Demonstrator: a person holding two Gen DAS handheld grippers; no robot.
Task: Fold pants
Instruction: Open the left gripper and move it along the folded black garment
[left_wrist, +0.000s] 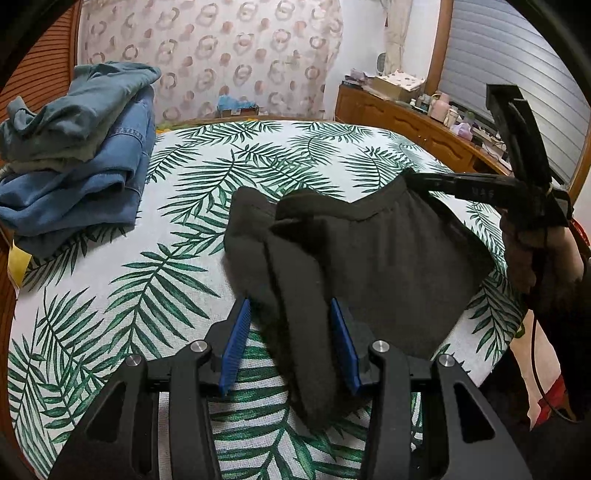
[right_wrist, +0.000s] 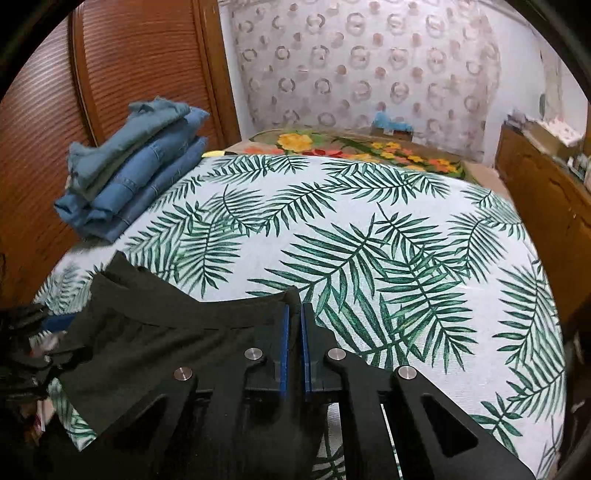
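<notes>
My right gripper (right_wrist: 295, 314) fingers clamp one black fleece pants (left_wrist: 369, 266) waistband; my left gripper (left_wrist: 288, 332) fingers straddle them, wide. Beyond them, one stack of blue jeans (left_wrist: 77, 155).

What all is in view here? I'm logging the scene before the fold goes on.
Pants: one, black, on the near part of the bed, one edge lifted by the right tongs.
Folded jeans stack: one pile, blue denim, far left of the bed by the wooden door.
Bed cover: one, white with green palm leaves.
Floral blanket: one, yellow and orange flowers, beyond the cover.
Dresser: one, brown wood, right side, cluttered top.
Left tongs: blue pads, open, straddling a black fold.
Right tongs: blue pads, shut on the pants' edge.
</notes>
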